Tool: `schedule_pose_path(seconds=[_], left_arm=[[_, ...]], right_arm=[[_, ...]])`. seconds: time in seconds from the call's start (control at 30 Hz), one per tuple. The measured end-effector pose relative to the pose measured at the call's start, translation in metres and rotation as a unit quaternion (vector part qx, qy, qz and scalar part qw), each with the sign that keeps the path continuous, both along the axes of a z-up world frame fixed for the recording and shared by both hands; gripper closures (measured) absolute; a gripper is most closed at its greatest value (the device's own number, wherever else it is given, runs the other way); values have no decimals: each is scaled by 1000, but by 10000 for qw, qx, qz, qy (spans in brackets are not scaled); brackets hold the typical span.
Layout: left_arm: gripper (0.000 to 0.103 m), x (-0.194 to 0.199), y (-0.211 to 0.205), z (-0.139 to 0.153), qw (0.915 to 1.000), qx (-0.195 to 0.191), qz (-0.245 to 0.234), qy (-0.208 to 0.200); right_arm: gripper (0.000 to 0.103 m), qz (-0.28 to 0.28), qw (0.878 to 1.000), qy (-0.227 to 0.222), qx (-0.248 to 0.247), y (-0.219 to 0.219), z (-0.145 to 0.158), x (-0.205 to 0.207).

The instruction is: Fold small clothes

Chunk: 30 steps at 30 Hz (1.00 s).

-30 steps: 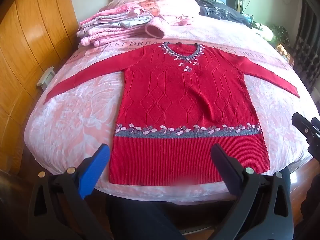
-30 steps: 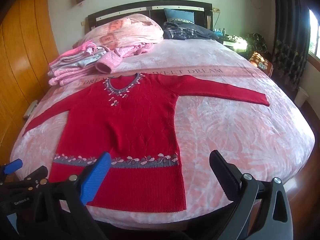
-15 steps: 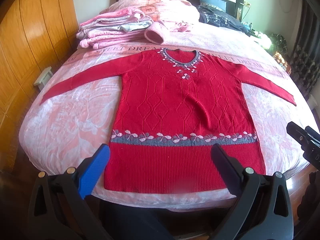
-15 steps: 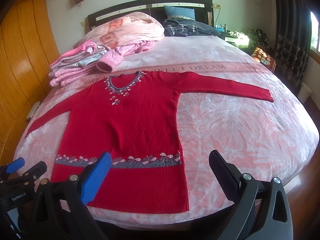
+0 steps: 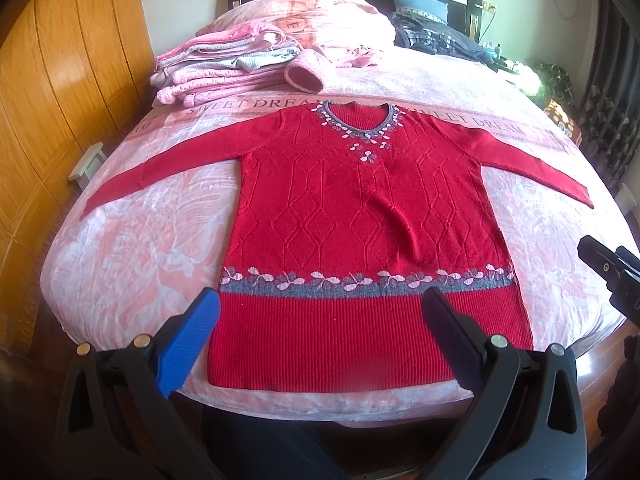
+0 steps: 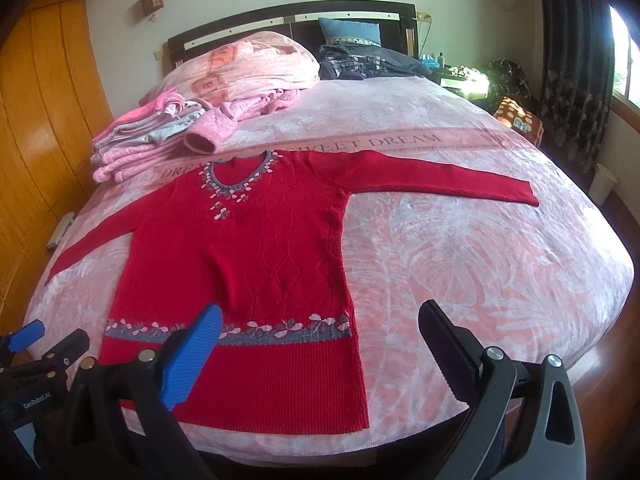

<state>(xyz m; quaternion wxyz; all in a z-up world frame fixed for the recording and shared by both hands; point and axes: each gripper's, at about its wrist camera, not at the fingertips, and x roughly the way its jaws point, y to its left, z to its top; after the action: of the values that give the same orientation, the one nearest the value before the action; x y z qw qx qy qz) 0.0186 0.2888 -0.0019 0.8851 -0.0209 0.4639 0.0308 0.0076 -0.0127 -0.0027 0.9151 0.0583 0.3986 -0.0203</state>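
Knitwear fills the left wrist view: a red sweater (image 5: 360, 216) lies flat and face up on the pink plush bedspread (image 5: 140, 248), both sleeves spread out to the sides. Its body carries raised diamond cabling, a grey band of pale flowers runs above the ribbed hem, and the same trim edges the round neck. The left gripper (image 5: 320, 340) hangs just short of the hem with its jaws spread wide, one blue ridged pad and one black, holding nothing. Beyond the collar sits a stack of folded pink clothes (image 5: 224, 68)

From the right wrist view the sweater (image 6: 248, 264) lies left of centre, its hem near the foot edge of the bed. The right gripper (image 6: 320, 352) is likewise spread apart and empty, its blue pad over the hem's flower band, its black pad over bare bedspread (image 6: 460, 264). The left gripper's tips (image 6: 48, 340) show at the lower left, apart from the cloth
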Motion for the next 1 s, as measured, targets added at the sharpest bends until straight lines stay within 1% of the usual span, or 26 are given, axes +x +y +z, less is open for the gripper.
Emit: schedule_pose_path(seconds=[0.5,1.0], left_arm=[[3,-3,3,4,10000,-31,68,-51],[3,-2,3,0,9999,-59,92,-1]], right_arm=[[4,8,10000,-6,-11,1,0,-2],[4,16,10000,-8,-13,3,-3,-4]])
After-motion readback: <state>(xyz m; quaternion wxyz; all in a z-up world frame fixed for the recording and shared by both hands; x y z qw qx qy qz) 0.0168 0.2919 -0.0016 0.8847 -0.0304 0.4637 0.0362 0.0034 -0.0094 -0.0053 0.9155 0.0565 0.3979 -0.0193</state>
